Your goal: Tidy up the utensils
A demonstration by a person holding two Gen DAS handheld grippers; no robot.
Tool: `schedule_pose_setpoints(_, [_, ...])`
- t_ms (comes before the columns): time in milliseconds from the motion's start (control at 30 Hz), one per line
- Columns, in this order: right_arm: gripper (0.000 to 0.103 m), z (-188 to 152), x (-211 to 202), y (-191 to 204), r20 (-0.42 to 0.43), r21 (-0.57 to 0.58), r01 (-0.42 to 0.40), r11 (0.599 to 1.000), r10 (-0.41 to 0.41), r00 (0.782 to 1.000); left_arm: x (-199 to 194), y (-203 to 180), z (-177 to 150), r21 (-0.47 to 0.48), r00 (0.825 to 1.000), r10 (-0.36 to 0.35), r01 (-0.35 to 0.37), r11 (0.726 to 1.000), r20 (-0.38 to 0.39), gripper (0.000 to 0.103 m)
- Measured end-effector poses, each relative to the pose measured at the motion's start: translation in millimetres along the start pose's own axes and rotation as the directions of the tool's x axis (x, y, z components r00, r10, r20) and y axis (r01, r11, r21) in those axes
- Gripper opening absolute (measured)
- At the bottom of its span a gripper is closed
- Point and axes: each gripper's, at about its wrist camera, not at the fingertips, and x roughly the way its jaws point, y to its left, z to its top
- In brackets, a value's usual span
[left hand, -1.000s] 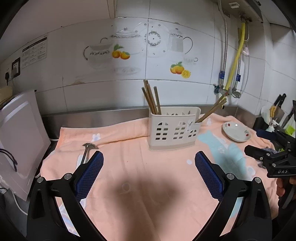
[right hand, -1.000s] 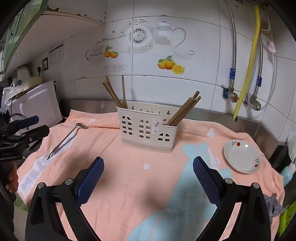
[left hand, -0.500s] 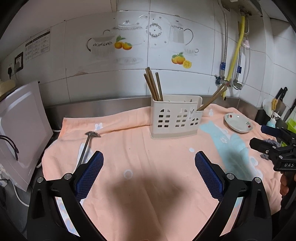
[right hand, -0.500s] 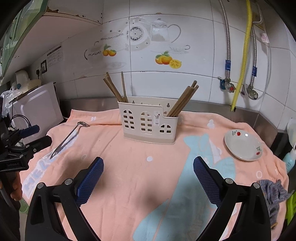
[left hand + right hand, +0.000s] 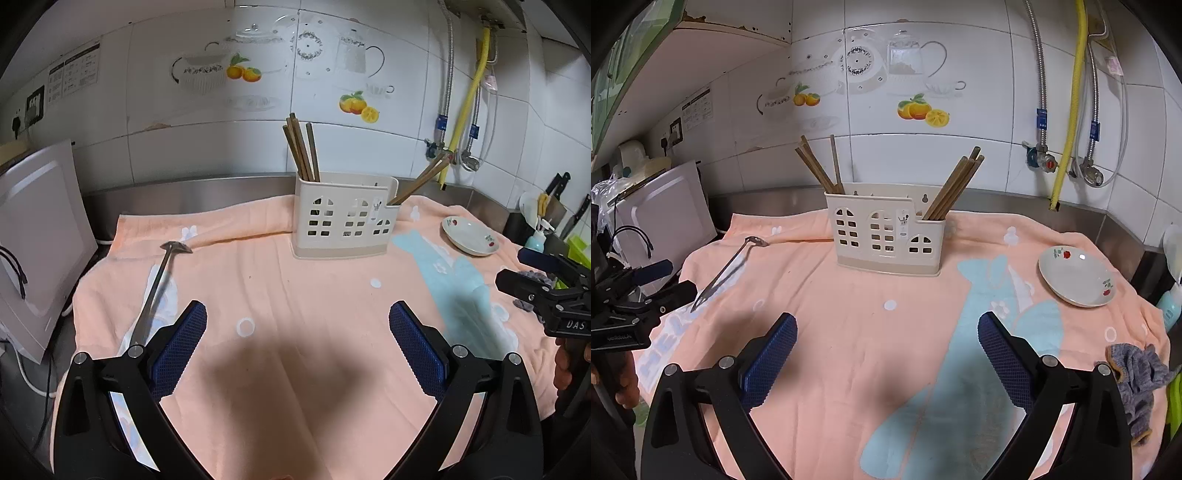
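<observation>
- Both views show more of the towel (image 5: 295, 288) than 1 s ago, and the caddy (image 5: 343, 218) looks smaller – both grippers have backed off/risen a bit.
- Nothing on the towel has shifted; spoon (image 5: 159, 284) lies flat where it was, near the towel's left edge, bowl end toward the back.
- Left gripper (image 5: 297, 343): fingers spread wide, empty, over the towel's front middle. Right gripper (image 5: 886, 347): same, spread & empty.
- Caddy stands at back centre of the towel; chopsticks (image 5: 820, 166) upright-ish in its left slot, another bunch leaning out of the right slot.
- Likely meaning: a reset before the next pick; spoon looks like the one loose utensil left, closest to the left gripper.
- Surface: peach towel w/ blue fish print over a steel counter; small dish (image 5: 1075, 275) near the right edge, grey rag (image 5: 1137, 373) at front-right corner.
- Room: white tiled wall w/ fruit decals, yellow hose (image 5: 1071, 103) & valves at right, white appliance (image 5: 40, 236) at left.
</observation>
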Motion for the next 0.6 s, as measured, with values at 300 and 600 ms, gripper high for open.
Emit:
schedule_pose_setpoints(300, [0.095,-3.6,4.5,6.8,-0.013,-0.018,0.001,1.000,-0.002,1.000,2.4,-3.4,-2.6,0.004,1.000,-0.003,0.003,1.000,-0.012,0.098])
schedule_pose_setpoints(600, [0.096,-6.0,8.7,9.0,-0.025,-0.023,-0.001,1.000,0.001,1.000,6.6,-3.7,-6.2,-0.002,1.000,0.000,0.000,1.000,-0.031,0.098])
